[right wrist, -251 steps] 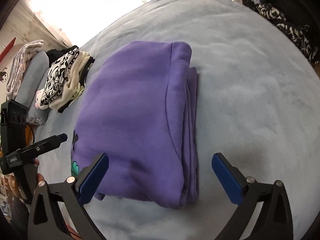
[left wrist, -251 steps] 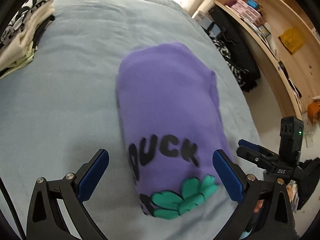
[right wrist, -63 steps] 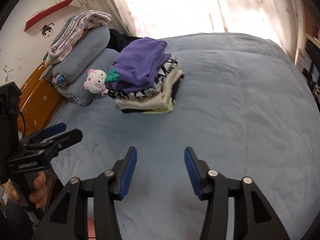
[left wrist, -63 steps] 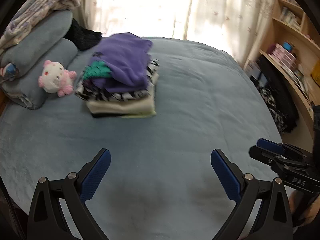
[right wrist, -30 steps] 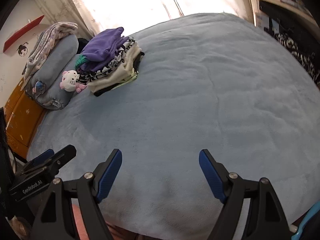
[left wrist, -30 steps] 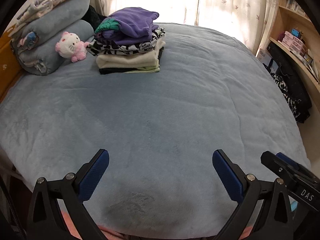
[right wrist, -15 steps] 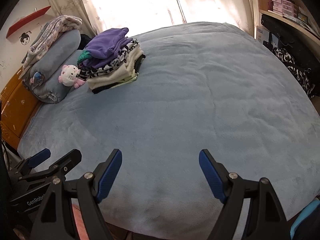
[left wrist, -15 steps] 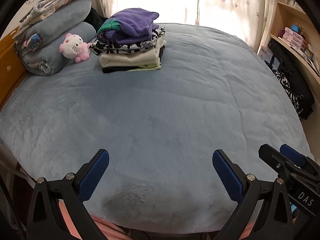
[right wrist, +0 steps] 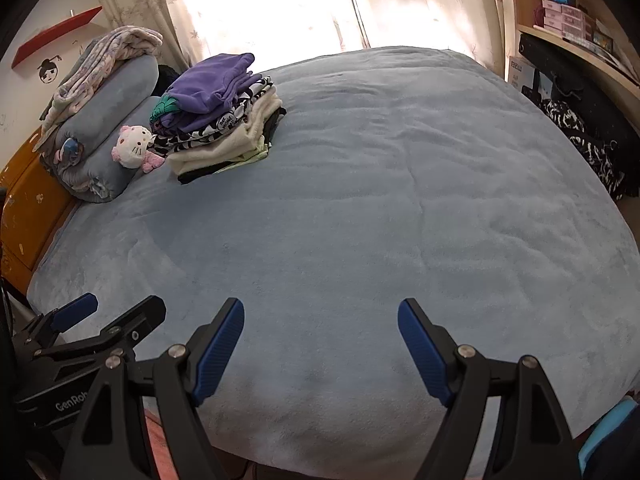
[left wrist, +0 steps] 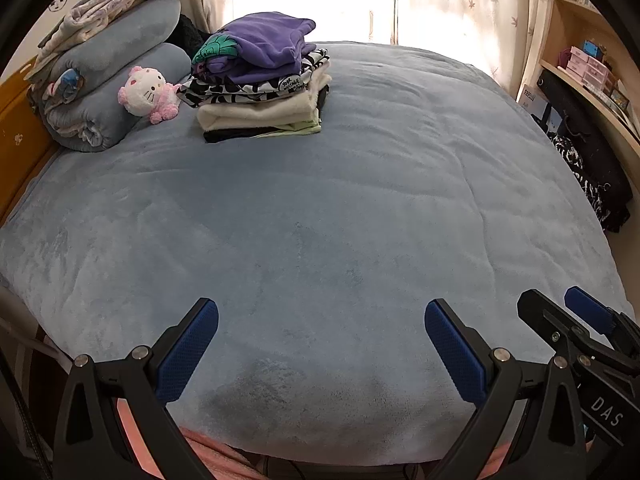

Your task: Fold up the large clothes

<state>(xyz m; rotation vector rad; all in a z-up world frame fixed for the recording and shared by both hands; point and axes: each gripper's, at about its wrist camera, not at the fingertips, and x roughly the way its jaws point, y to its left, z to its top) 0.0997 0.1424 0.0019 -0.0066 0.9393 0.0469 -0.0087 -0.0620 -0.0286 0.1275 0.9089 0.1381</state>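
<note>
A folded purple sweater lies on top of a stack of folded clothes at the far left of the blue bed. The sweater and stack also show in the right wrist view. My left gripper is open and empty over the bed's near edge, far from the stack. My right gripper is open and empty, beside the left one, also over the near edge.
Rolled grey bedding and a Hello Kitty plush lie left of the stack. A wooden headboard is at far left. Shelves and dark clothes stand at the right. Curtains hang behind the bed.
The purple sweater went from the bed's middle onto the stack. Both grippers have drawn back to the near edge of the bed. In the last half second the views shifted only slightly.
</note>
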